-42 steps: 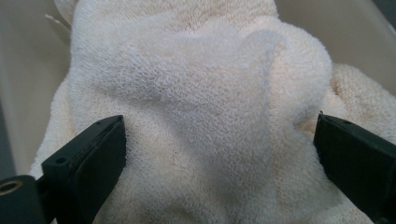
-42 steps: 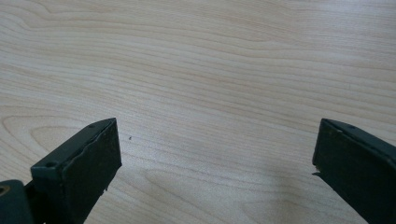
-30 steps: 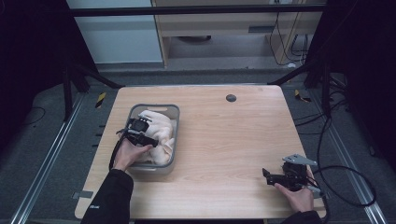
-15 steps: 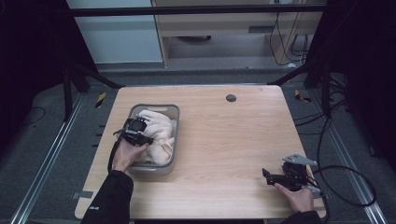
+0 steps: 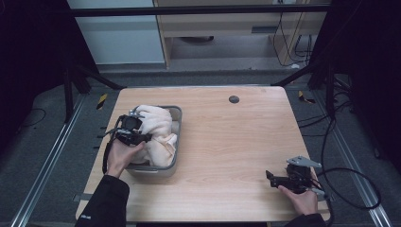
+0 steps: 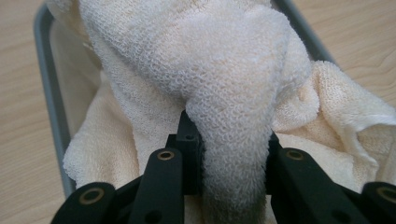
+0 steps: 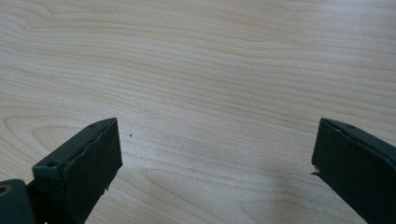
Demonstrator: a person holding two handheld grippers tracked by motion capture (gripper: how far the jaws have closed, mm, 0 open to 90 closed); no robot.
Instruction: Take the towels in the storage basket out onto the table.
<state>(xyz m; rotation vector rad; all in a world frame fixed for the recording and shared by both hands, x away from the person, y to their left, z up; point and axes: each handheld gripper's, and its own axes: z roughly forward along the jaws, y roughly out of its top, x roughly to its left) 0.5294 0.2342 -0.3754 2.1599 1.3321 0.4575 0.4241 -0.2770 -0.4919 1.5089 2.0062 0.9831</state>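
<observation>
Over the grey metal tray (image 5: 176, 160), as recorded in the high view, the left gripper (image 5: 142, 137) is held at the tray's left side, clenched on a cream terry towel (image 5: 158, 135). The towel is heaped inside the tray, rising above its rim and hanging slightly over the right wall. The grip at the near-left part of the bundle is judged to serve lifting the towel clear of the tray. The right gripper (image 5: 269, 177) is held low over the wooden table (image 5: 227, 137), well to the right of the tray and near the table's front edge, apparently parked out of the working area. A small dark round fitting (image 5: 233, 99) is set in the tabletop beyond and to the right of the tray; nothing is seen between it and the tray.

From the left gripper view, a thick fold of the towel (image 6: 233, 140) is seen pinched between the two black jaws, which have just been closing. The remaining cloth trails back into the tray (image 6: 46, 93), whose grey wall runs along the left. The wall and the towel's own bulk are judged the only hindrances to a clean withdrawal.

From the right gripper view, the jaws are seen spread wide with nothing between them, over bare tabletop (image 7: 210, 84).
</observation>
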